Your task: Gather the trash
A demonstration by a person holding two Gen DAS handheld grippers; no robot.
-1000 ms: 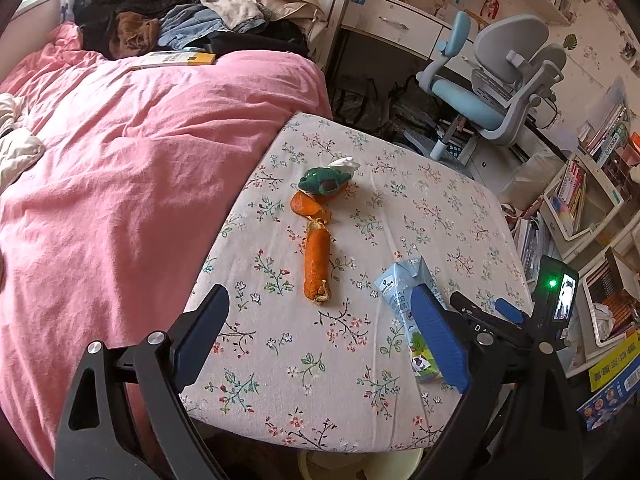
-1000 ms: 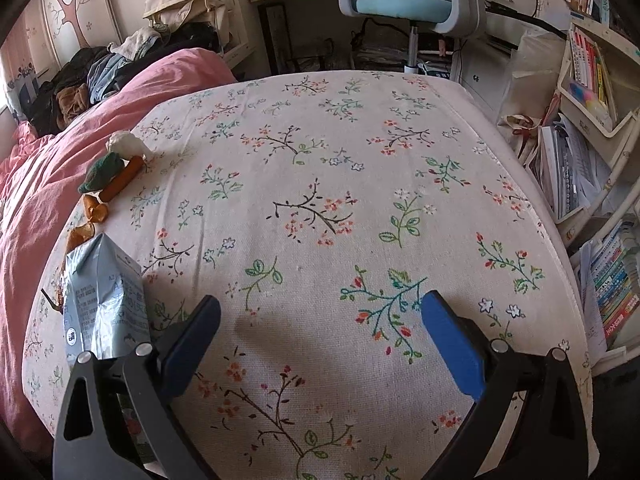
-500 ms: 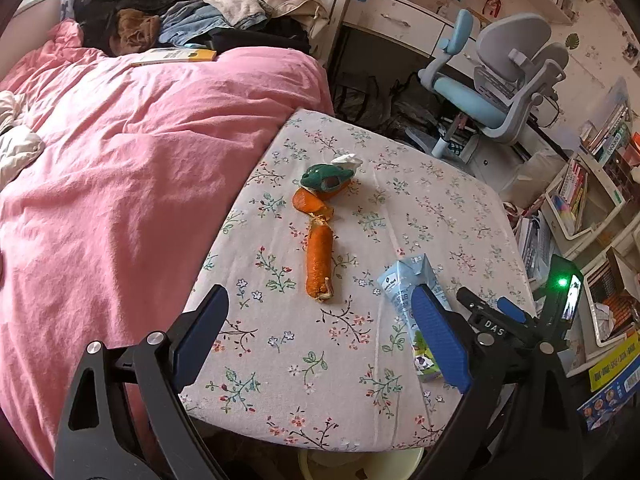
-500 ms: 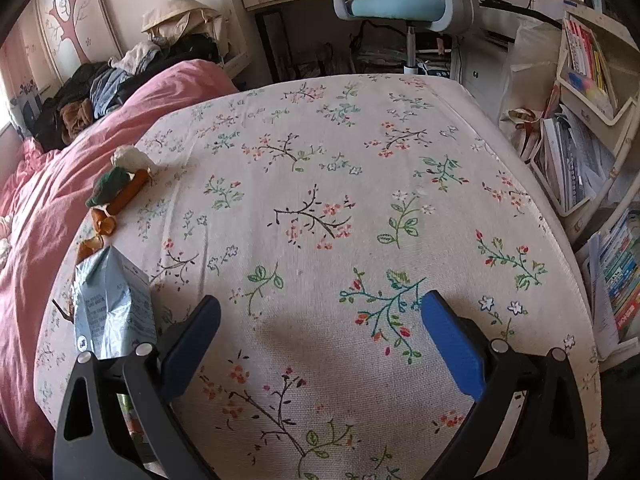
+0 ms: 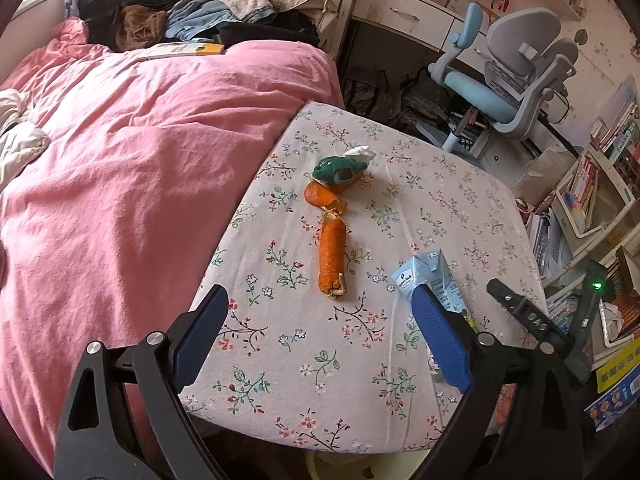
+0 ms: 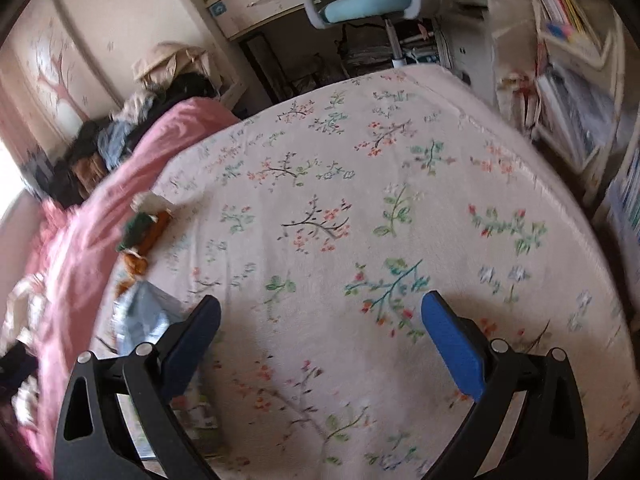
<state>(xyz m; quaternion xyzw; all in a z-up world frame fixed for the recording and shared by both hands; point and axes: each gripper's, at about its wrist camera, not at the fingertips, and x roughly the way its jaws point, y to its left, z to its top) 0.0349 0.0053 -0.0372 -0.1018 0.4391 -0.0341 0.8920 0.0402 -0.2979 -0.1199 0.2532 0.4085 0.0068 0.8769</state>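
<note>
On the floral table (image 5: 440,216) lie a long orange peel strip (image 5: 331,258), a curled orange peel (image 5: 320,194), a green wrapper with white tissue (image 5: 340,168) and a light blue carton (image 5: 434,280) lying flat. My left gripper (image 5: 320,328) is open and empty above the table's near edge, the carton beside its right finger. My right gripper (image 6: 320,340) is open and empty over the table (image 6: 400,200); the carton (image 6: 140,316) lies left of its left finger, with the peels and wrapper (image 6: 140,232) farther back. The right wrist view is blurred.
A pink bed (image 5: 120,160) borders the table's left side, with clothes (image 5: 200,20) piled at its head. A blue-grey desk chair (image 5: 512,80) and desk stand behind. Bookshelves (image 5: 592,184) crowd the right. A pale bin rim (image 5: 360,464) shows under the table's near edge.
Both grippers have pulled back and risen a little. The right gripper has swung and tilted, so its view is now blurred. All trash lies where it was.
</note>
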